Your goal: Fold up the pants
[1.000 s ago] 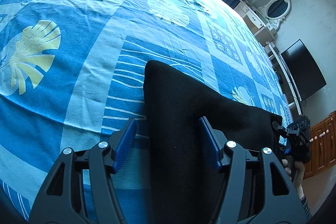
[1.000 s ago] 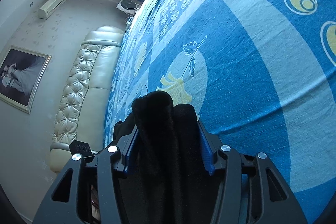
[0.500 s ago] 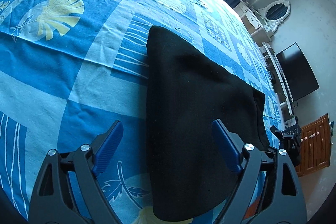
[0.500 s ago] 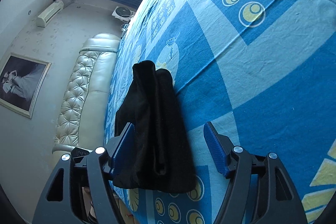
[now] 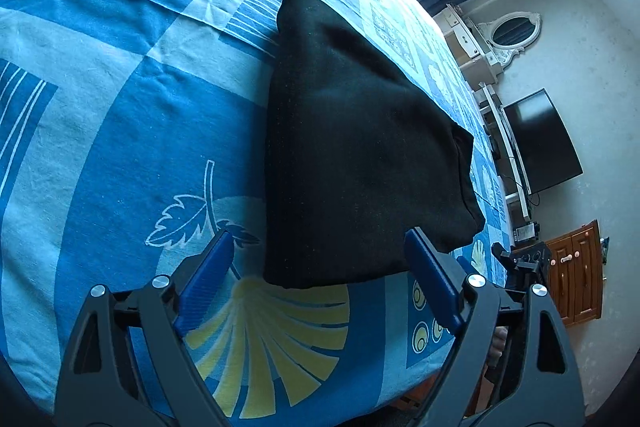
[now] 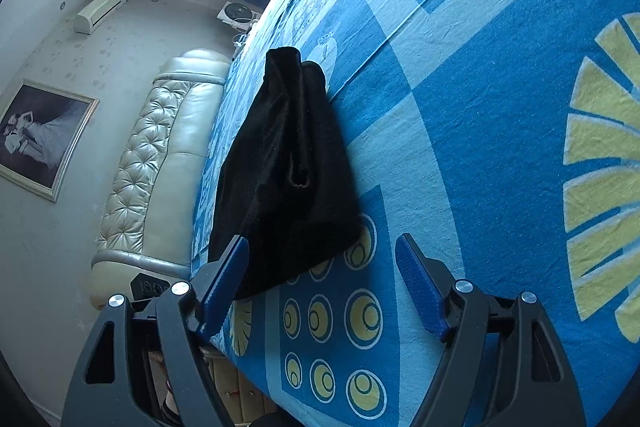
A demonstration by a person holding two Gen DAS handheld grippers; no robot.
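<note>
The black pants [image 5: 352, 147] lie folded into a compact stack on the blue patterned bed sheet [image 5: 100, 115]. In the right wrist view the pants [image 6: 288, 167] show layered folded edges. My left gripper [image 5: 320, 271] is open and empty, just short of the near edge of the pants. My right gripper [image 6: 324, 267] is open and empty, near the other end of the pants, with its left finger [image 6: 224, 275] beside the fabric. The right gripper also shows in the left wrist view [image 5: 520, 267] at the bed's edge.
The bed's padded headboard [image 6: 152, 163] stands beyond the pants in the right wrist view. A television [image 5: 540, 143], a white dresser with mirror [image 5: 480, 39] and a wooden cabinet [image 5: 576, 267] stand past the bed's edge. The bed edge [image 5: 360, 403] is close below my left gripper.
My right gripper let go of the pants and opened. Both grippers pulled back from the pants, which now lie free on the bed.
</note>
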